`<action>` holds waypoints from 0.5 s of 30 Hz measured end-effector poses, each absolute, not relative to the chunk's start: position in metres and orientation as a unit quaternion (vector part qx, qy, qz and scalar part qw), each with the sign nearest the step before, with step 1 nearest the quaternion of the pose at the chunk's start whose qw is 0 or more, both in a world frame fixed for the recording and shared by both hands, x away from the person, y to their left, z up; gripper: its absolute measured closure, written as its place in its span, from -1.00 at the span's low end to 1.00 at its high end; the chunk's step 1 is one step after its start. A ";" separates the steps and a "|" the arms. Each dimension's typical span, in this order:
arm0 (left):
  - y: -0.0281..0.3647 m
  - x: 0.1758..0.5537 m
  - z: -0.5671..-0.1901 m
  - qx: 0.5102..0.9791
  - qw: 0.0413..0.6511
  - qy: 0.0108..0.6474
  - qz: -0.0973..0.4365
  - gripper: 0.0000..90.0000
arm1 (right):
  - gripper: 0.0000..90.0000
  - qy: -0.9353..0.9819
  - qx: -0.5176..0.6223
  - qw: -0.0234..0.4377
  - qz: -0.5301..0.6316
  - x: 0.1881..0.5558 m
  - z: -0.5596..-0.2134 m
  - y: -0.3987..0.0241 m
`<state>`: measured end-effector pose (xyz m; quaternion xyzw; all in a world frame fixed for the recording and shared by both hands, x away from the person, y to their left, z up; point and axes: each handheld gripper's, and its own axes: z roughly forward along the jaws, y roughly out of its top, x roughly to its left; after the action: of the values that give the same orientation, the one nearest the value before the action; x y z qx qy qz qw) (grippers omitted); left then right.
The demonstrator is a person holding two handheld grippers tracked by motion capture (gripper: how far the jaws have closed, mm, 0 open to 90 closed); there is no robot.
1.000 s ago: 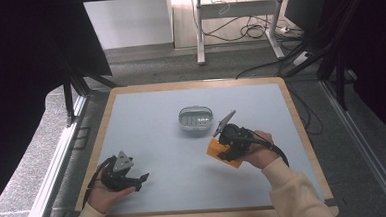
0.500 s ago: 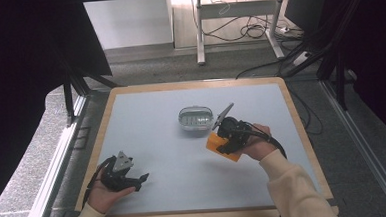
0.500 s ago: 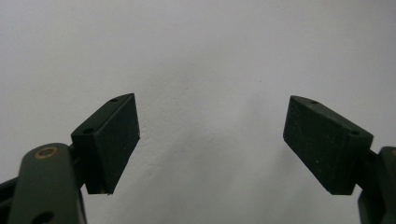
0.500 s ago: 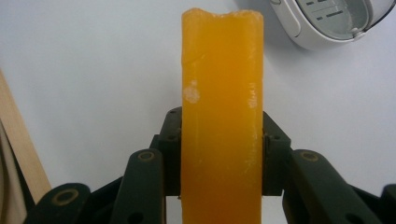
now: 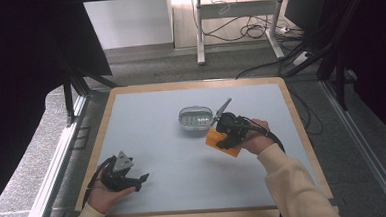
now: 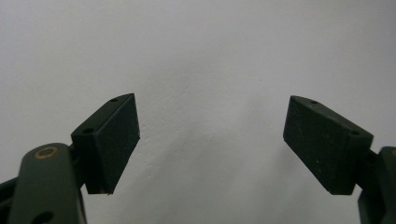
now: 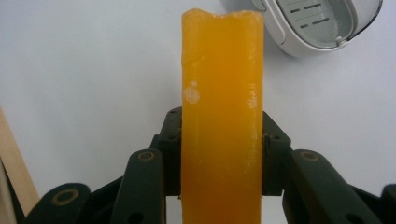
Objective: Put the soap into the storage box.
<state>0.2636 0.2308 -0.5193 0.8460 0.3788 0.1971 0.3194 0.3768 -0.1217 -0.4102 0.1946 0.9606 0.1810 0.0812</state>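
Table (image 5: 146, 121): one, pale grey top inside a light wooden rim; it bears the dish and both grippers' work.
Dish (image 5: 194, 118): one, an oval grey-white soap dish with a slotted floor, near the middle of the table; in the high view nothing can be made out lying in it. In the right gripper view its corner (image 7: 322, 23) sits at the top right, and the slotted part on show there is bare.
Soap (image 5: 217, 139): one orange bar, held off the table in the right gripper, just beside the dish on its near right side and apart from it.
Soap's axis: in the right gripper view the bar (image 7: 222, 116) stands lengthwise along the jaws, its long axis running out from the gripper, with its uneven far end pointing past the dish's near edge. In the high view it slants, with its upper end toward the dish.
Right gripper (image 5: 227, 134): one, in the person's right hand (image 5: 255, 140); its jaws are clamped on the soap's two long sides, pads pressed against the bar low down.
Left gripper (image 5: 137, 180): one, in the left hand (image 5: 108, 193) at the near left of the table, well apart from the dish and soap; its jaws stand wide with nothing between the pads (image 6: 112, 140), facing bare table top.
Count: one table, one dish, one soap, two grippers.
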 end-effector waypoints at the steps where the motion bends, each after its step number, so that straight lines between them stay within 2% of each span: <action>1: 0.231 0.264 -0.519 0.846 0.319 0.379 0.197 -0.59 | 0.37 0.961 0.195 0.081 0.181 0.378 -0.410 -0.122; 15: 0.231 0.264 -0.520 0.846 0.320 0.379 0.195 -0.59 | 0.37 0.960 0.195 0.081 0.186 0.390 -0.402 -0.122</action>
<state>0.2636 0.2308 -0.5196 0.8459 0.3795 0.1952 0.3200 0.3898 -0.1221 -0.4016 0.1947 0.9597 0.1859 0.0812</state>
